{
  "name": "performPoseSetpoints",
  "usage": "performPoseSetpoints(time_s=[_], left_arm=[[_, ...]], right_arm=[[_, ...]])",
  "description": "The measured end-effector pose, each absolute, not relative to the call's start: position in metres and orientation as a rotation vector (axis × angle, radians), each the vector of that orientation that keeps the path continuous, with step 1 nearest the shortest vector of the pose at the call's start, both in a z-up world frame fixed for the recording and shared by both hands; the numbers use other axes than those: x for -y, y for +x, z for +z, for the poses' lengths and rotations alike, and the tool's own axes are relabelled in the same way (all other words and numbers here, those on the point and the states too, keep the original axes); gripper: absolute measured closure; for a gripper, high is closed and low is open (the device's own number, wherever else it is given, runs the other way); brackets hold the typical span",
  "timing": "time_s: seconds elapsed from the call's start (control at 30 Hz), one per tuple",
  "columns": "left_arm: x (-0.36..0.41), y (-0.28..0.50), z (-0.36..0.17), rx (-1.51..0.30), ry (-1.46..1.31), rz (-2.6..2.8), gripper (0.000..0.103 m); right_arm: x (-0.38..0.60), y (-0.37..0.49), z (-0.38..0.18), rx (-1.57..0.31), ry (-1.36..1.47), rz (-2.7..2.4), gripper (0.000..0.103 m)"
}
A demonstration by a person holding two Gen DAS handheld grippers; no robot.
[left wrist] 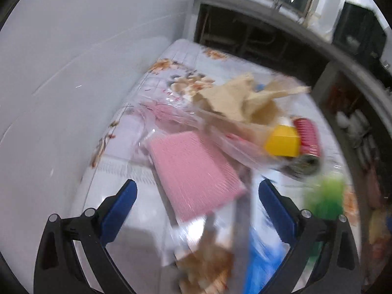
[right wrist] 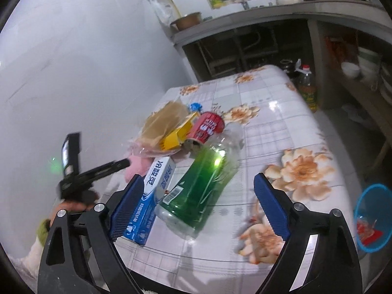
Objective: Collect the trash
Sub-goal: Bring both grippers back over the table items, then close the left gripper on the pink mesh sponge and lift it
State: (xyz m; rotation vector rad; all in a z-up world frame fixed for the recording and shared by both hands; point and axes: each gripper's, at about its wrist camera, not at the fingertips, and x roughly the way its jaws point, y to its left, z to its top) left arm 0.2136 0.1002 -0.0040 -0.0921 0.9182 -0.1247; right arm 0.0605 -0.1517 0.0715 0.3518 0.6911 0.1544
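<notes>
A pile of trash lies on the flowered table (right wrist: 269,93). In the right wrist view I see a green plastic bottle (right wrist: 196,186) on its side, a blue and white toothpaste box (right wrist: 149,203), a red can (right wrist: 207,126), a yellow box (right wrist: 176,134) and brown paper (right wrist: 164,120). My right gripper (right wrist: 198,201) is open, above the green bottle. In the left wrist view my left gripper (left wrist: 196,208) is open over a pink pack in clear plastic (left wrist: 196,171). The brown paper (left wrist: 235,100), yellow box (left wrist: 284,144) and red can (left wrist: 308,139) lie beyond it. This view is blurred.
A white wall (right wrist: 73,73) runs along the table's left side. A blue bin (right wrist: 372,218) stands on the floor to the right. An oil bottle (right wrist: 307,88) stands beyond the table. A kitchen counter (right wrist: 245,22) with shelves lies behind.
</notes>
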Motion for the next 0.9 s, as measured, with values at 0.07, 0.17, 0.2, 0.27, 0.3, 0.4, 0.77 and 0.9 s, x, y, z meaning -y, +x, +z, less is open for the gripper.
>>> performPoseSetpoints(time_s=[0.07,0.17,0.2,0.27,0.3,0.4,0.77,0.9], left_arm=[[-0.097,0.233,-0.015,-0.943,-0.053,-0.113,0.006],[-0.094,0.252,-0.034,-1.014,-0.035,-0.117,0.006],[-0.094,0.256,-0.040,-1.024,-0.049,-0.116,0.006],[-0.096,0.260,-0.043,-1.019,-0.079,-0.116,0.006],[-0.096,0.261,-0.044,-1.011,-0.082,-0.114,0.006],[-0.091,0.263,-0.045,-0.986,-0.053,-0.116,0.006],[-0.111,0.253,-0.041,-0.929,-0.071,-0.138,0.033],[-0.125,0.244,-0.039,-0.928,-0.090,-0.155,0.042]], right_arm=[[0.145,0.066,0.070,-0.706,0.348,0.148,0.017],[0.137,0.074,0.068,-0.725,0.334,0.137,0.017],[0.135,0.076,0.068,-0.728,0.328,0.134,0.017],[0.130,0.079,0.068,-0.736,0.312,0.124,0.017],[0.129,0.080,0.068,-0.739,0.306,0.120,0.017],[0.124,0.084,0.065,-0.756,0.298,0.118,0.018],[0.099,0.094,0.065,-0.781,0.246,0.158,0.024],[0.094,0.096,0.064,-0.792,0.251,0.173,0.026]])
